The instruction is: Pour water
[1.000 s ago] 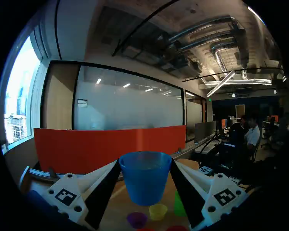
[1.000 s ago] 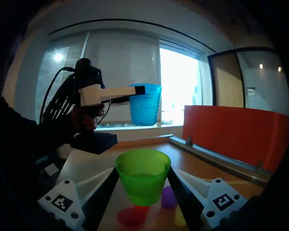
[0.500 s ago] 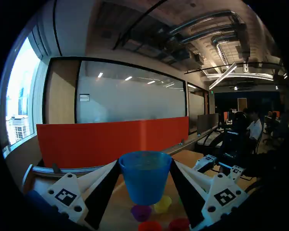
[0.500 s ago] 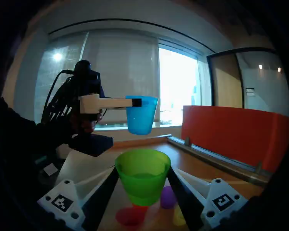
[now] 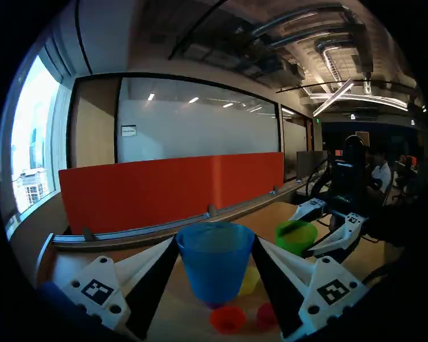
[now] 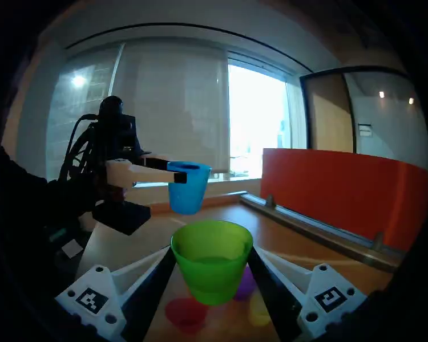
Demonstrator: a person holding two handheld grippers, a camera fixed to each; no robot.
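In the left gripper view, my left gripper (image 5: pixel 215 268) is shut on an upright blue cup (image 5: pixel 215 262) held above the wooden table (image 5: pixel 282 214). Farther right in that view, the right gripper (image 5: pixel 322 228) holds a green cup (image 5: pixel 295 236). In the right gripper view, my right gripper (image 6: pixel 212 268) is shut on the green cup (image 6: pixel 212 259), which has a little liquid in its bottom. Off to its left the left gripper (image 6: pixel 174 174), held by a hand, carries the blue cup (image 6: pixel 188 187) level and a bit higher than the green one.
Small red (image 5: pixel 227 318), yellow (image 5: pixel 249 280) and purple (image 6: pixel 245 283) cups stand on the table below the held cups. An orange divider panel (image 5: pixel 174 191) on a metal rail (image 6: pixel 322 233) runs along the table's far side. People sit at desks (image 5: pixel 379 176) beyond.
The left gripper has come down with the blue cup, closer to the table and to the green cup. The right gripper with the green cup has come into the left gripper view.
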